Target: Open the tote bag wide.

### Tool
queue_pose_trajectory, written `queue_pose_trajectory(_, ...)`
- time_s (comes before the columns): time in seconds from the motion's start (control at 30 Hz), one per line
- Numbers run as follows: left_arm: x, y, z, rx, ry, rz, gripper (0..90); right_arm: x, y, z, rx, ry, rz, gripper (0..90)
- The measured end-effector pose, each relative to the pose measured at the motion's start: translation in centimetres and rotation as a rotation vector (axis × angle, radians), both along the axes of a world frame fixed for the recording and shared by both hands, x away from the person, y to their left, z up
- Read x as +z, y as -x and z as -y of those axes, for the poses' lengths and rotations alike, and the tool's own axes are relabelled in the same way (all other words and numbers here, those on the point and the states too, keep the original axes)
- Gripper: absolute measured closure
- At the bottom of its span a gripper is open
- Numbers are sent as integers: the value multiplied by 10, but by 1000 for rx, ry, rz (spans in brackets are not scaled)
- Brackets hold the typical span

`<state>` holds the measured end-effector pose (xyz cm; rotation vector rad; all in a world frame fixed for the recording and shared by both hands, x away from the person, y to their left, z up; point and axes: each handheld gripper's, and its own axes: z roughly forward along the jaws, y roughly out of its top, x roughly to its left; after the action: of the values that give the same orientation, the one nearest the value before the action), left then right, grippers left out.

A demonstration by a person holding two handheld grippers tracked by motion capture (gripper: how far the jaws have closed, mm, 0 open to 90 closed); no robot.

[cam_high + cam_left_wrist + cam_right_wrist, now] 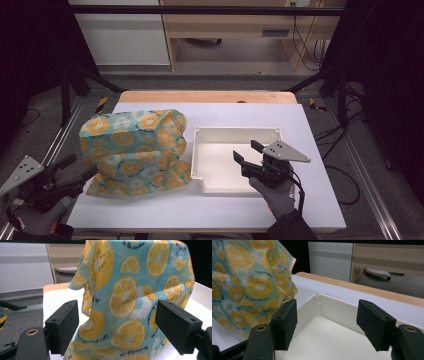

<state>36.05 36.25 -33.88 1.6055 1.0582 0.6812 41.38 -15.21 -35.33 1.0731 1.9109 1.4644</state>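
Two black foam-padded jaws of the right gripper (325,322) stand wide apart with nothing between them, poised over the near part of a white plastic tray (342,315) whose bare floor holds nothing. In the high view the right gripper (249,151), held in a gloved hand (277,195), hangs over the tray's (235,132) front right portion on the white tabletop (310,200). Just left of the tray a bulging citrus-print cloth bag (134,152), teal with orange slices, stands on the table, its right side touching or almost touching the tray's left wall. The left gripper (80,167) waits at the bag's lower left corner, jaws spread and empty. The left gripper view shows the bag (130,297) rising between and beyond those open jaws (116,325), printed with small script, blocking sight of most of the tray. The right gripper view adds the table's wooden far edge (362,288) and a chair base (378,273) on the floor behind.
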Motion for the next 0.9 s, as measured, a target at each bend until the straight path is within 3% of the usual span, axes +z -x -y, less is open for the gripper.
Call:
queue_pose_trajectory(0.4,12,-5,1,4,17,21,207,12,-5,-33,59,-21,11,332)
queue_pose_trajectory(0.9,19,-14,3,19,13,16,267,20,-9,-72,136,-33,19,355)
